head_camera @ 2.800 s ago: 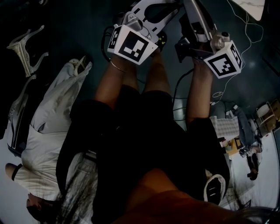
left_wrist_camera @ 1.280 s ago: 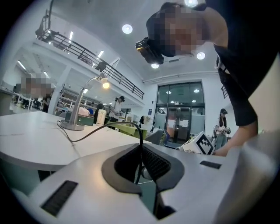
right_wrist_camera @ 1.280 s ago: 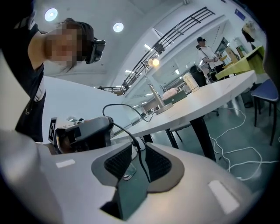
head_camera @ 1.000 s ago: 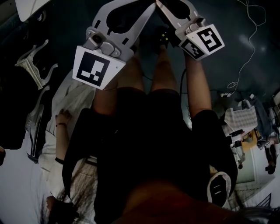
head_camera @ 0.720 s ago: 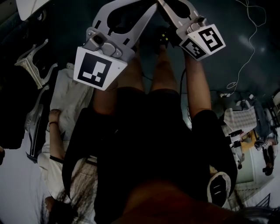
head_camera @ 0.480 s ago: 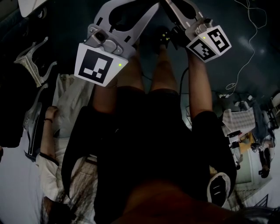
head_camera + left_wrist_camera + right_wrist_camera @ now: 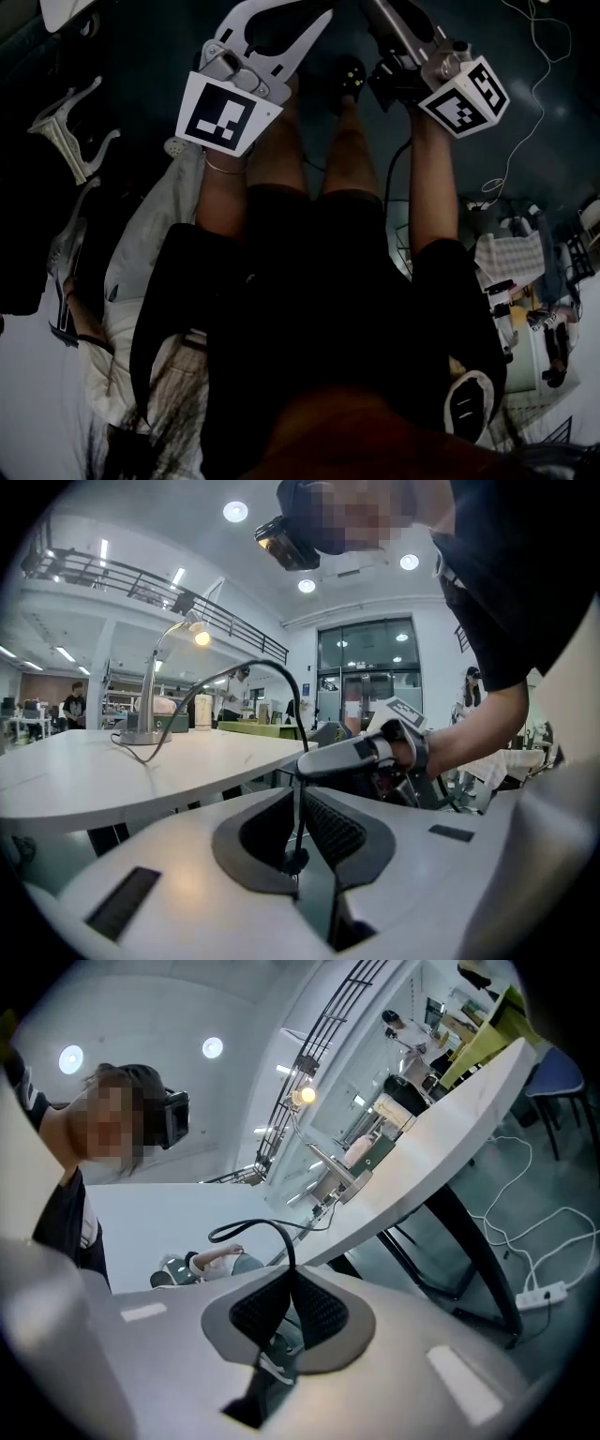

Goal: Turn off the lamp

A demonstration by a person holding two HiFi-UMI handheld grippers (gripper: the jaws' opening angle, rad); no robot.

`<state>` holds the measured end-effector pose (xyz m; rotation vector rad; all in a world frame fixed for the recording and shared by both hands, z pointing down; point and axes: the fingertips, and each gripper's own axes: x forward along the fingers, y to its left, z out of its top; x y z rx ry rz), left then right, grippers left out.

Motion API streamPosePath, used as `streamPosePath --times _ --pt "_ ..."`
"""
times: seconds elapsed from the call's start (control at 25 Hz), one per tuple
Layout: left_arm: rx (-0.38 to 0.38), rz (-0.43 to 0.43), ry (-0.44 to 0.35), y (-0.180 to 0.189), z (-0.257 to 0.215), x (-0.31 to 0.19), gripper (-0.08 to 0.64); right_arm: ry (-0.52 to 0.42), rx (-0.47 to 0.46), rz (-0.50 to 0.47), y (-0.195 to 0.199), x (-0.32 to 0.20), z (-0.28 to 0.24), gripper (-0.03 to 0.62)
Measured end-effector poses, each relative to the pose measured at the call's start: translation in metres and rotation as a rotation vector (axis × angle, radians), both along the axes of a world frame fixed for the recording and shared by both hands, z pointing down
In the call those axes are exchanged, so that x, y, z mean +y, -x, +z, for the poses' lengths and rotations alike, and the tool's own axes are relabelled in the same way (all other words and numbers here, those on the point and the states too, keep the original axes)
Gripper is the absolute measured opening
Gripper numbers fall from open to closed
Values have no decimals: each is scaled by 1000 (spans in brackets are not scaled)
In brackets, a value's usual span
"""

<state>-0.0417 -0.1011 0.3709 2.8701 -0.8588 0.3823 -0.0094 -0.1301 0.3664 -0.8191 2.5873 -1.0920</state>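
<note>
The lamp (image 7: 151, 691) is on, its head (image 7: 199, 636) glowing at the top of a thin curved stem, and it stands on its base (image 7: 141, 735) far back on the white bench (image 7: 66, 785). A cord (image 7: 155, 752) trails from the base across the top. Both gripper views catch it, well apart from either tool.

It looks a light thing: a slim stiff stem and a small flat base that could slide or tip on the smooth bench if shoved. No switch can be made out from here. It is likely on the base or the cord, so a short press with one fingertip is the way in, while the other tool steadies the base rather than the stem.

The left gripper (image 7: 298, 797) has its fingers together on nothing. The right gripper (image 7: 289, 1281) has its fingers closed and empty too. Both are held up in front of the person, short of the bench, and the head view shows only the person's body and a dark floor (image 7: 525, 56) below.

The bench top is glossy and mostly bare. Around it is a big bright hall with ceiling spots (image 7: 235, 511), a railing (image 7: 122, 569) along an upper level, glass doors (image 7: 361, 682) at the back and people in the distance.
</note>
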Motion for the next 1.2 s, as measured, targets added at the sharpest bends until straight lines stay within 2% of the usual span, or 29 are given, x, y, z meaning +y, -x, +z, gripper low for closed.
streamPosePath --times 0.28,0.44,0.64,0.8,1.04,1.2 --pt "-56 56 11 -9 24 -6 25 -2 -43 -35 5 0 -11 12" --pt "-35 60 23 -14 28 -3 25 -7 -61 -44 6 5 -18 12" --pt "-46 59 25 -15 35 -3 25 -10 -81 -61 9 8 -20 13" --pt "-14 42 22 -15 28 -6 25 -13 -87 -63 9 7 -24 13" --pt "-50 64 8 -19 26 -3 14 -34 -69 -54 7 6 -28 15" --pt "-61 65 1 -21 25 0 12 -73 -22 -24 4 5 -26 18"
